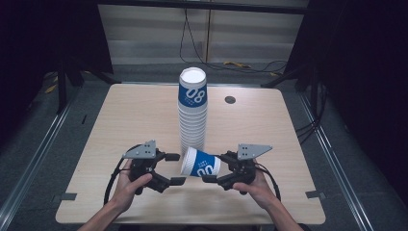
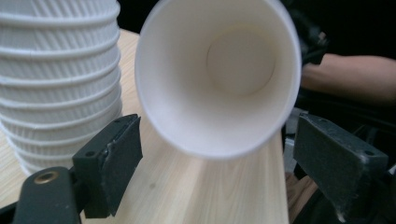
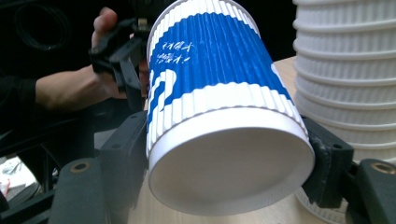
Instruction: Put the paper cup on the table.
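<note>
Cup (image 1: 201, 163) clamped sideways in right tool (image 1: 210, 168), beside stack (image 1: 193, 111).

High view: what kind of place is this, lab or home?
Probably a lab recording rig: a bare wooden table fenced by dark curtains, floor rails alongside, loose cables behind, and a tall stack of paper cups.

Both forearms were bare, no sleeves in the high view. The left black two-jaw gripper (image 1: 174, 169) and the right black two-jaw gripper (image 1: 215, 168) each carried a grey three-cornered plate dotted with small holes and trailed a looped black cable. Jaw pads (image 2: 112, 163) were matte black, blocky, edges worn; a brass-coloured eyelet sat at the jaw arm.
</note>
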### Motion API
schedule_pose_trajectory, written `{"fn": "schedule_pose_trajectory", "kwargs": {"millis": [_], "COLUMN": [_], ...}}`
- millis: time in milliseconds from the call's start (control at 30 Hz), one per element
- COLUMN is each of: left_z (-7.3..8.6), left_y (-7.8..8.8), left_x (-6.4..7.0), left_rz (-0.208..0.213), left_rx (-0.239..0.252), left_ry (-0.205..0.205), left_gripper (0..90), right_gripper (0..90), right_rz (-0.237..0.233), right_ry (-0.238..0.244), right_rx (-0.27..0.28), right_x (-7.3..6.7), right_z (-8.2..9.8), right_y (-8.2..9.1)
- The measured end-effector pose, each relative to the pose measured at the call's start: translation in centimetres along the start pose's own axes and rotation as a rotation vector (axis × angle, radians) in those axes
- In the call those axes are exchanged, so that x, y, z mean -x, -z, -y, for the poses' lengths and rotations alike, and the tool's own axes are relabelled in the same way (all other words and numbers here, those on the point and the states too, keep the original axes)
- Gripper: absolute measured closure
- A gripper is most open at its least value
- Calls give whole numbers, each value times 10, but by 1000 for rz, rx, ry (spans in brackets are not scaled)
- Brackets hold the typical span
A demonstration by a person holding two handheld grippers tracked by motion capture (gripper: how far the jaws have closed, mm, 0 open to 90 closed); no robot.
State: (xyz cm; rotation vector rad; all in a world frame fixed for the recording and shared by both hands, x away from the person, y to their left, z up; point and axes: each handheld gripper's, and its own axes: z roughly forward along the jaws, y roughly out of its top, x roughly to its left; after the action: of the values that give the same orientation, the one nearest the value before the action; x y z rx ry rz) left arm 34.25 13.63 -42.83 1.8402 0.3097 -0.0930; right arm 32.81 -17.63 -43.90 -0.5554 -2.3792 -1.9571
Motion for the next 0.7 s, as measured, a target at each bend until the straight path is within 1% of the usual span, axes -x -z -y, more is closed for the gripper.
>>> {"fn": "schedule_pose_trajectory", "kwargs": {"millis": [33, 67, 133, 167, 200, 300, 333, 367, 400, 433, 467, 500, 533, 567, 600, 633, 667, 700], "left_z": [-1, -1, -1, -1, -1, 0, 0, 1, 1, 1, 1, 1, 1, 2, 3, 3, 3, 3], "left_y": [1, 1, -1, -1, -1, -3, -3, -3, -5, -5, -6, -9, -10, -11, -12, -12, -12, -12], "left_x": [1, 1, 0, 0, 0, 0, -1, -1, -3, -3, -2, -1, -1, -1, 0, 0, 1, 1], "left_rz": [6, 3, 16, 16, 28, 32, 27, 26, 30, 30, 21, 24, 23, 36, 57, 55, 46, 46], "left_rx": [21, 31, 34, 34, 36, 31, 23, 24, 25, 25, 17, 19, 13, 7, 7, 14, 11, 11], "left_ry": [-8, -3, 7, 7, 8, 3, -7, -15, -4, -4, -1, -1, -2, -5, -13, -13, -25, -25], "left_gripper": [154, 154, 153, 149, 147, 121, 121, 123, 106, 89, 89, 62, 57, 57, 115, 134, 137, 137], "right_gripper": [282, 282, 283, 283, 283, 284, 284, 283, 284, 284, 284, 284, 284, 284, 284, 284, 285, 285], "right_rz": [-13, -22, -33, -44, -47, -52, -52, -43, -48, -48, -50, -53, -60, -60, -58, -59, -60, -60], "right_ry": [12, 11, 21, 20, 21, 29, 29, 40, 25, 25, 28, 33, 32, 32, 38, 36, 33, 33], "right_rx": [-20, -23, -34, -33, -37, -45, -45, -54, -46, -46, -47, -50, -52, -52, -62, -60, -57, -57], "right_x": [-2, -3, -5, -5, -6, -7, -7, -7, -6, -6, -6, -7, -8, -8, -9, -9, -9, -9], "right_z": [1, 2, 2, 2, 2, 2, 2, 2, 1, 1, 1, 1, 1, 1, 1, 2, 2, 2], "right_y": [-3, -5, -9, -10, -11, -13, -13, -13, -13, -13, -14, -15, -17, -17, -19, -19, -19, -19]}}
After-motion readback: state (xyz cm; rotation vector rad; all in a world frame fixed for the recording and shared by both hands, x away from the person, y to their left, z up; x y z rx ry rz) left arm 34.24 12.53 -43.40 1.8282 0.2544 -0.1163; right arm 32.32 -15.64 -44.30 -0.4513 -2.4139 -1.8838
